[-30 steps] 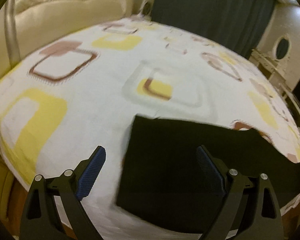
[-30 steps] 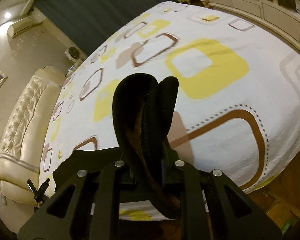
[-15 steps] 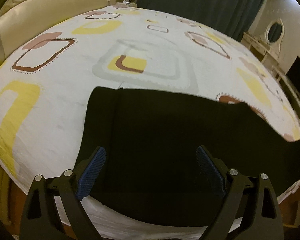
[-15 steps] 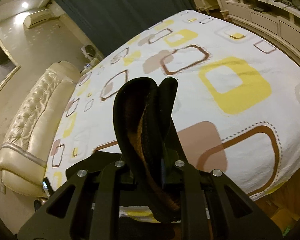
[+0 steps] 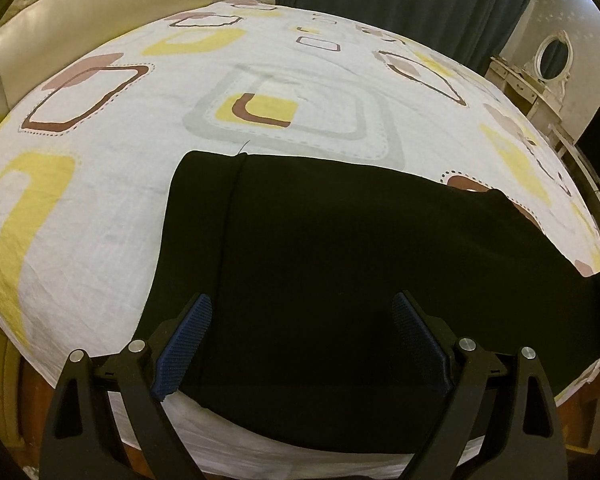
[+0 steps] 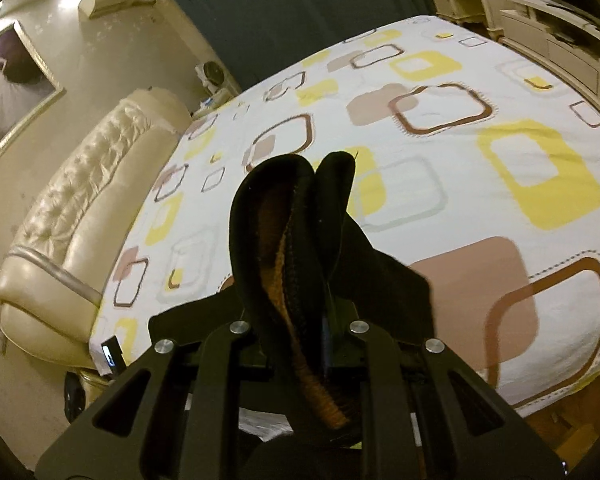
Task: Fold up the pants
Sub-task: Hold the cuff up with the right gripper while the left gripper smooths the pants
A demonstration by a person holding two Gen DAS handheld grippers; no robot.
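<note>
jaws on my right gripper [image 6: 324, 320] are clamped on a bunched end of the black pants [image 5: 340, 264]; from the right wrist view the cloth stands up between the fingers in two thick lobes, and a brown-orange inner lining shows in the fold. jaws on my left gripper [image 5: 300, 344] stand wide apart with nothing between the blue pads [image 5: 184, 340]; they hover over the near part of the pants, and i can't tell whether they touch the cloth.

the pants lie spread across the near edge of the bed [image 5: 100, 184], on the patterned sheet, with one squared end toward the left of the left wrist view and the rest running off to the right and rising out of frame, i'd judge toward the end i'm holding.

i read the fabric as soft, fairly thick and limp. it sags from a grip and won't hold a shape, so a single pinch will let the free side droop and twist. the lining adds bulk, so a grip on several layers should hold well, and the cloth looks matte, not slippery. nothing fragile here.

for the left, i'd take hold at the squared end near its corner, catching all layers at the edge, so both ends are held as the fold is laid down.
</note>
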